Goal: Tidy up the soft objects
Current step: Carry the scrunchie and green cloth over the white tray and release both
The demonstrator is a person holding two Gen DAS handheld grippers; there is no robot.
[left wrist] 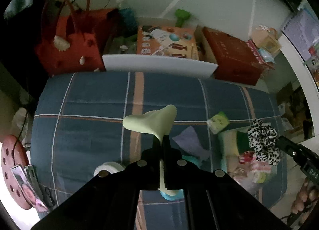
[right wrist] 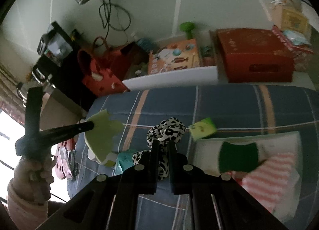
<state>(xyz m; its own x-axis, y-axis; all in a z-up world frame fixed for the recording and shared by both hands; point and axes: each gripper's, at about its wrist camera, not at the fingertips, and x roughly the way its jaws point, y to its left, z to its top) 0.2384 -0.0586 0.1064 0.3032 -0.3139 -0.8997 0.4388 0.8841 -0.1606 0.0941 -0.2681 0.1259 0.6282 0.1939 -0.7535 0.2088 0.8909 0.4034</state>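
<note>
Left gripper jaws clamped tight on pale green cloth, held above blue plaid bed; right gripper jaws nearly closed, pinching black-and-white spotted scrunchie over same bed; white tray near bed's right side holds green sponge and pink striped cloth; yellow-green sponge lies on bed just beside tray.

Far half of plaid bed: open. Near right: crowded tray, green packet. Beyond far edge: white board, boxes.
</note>
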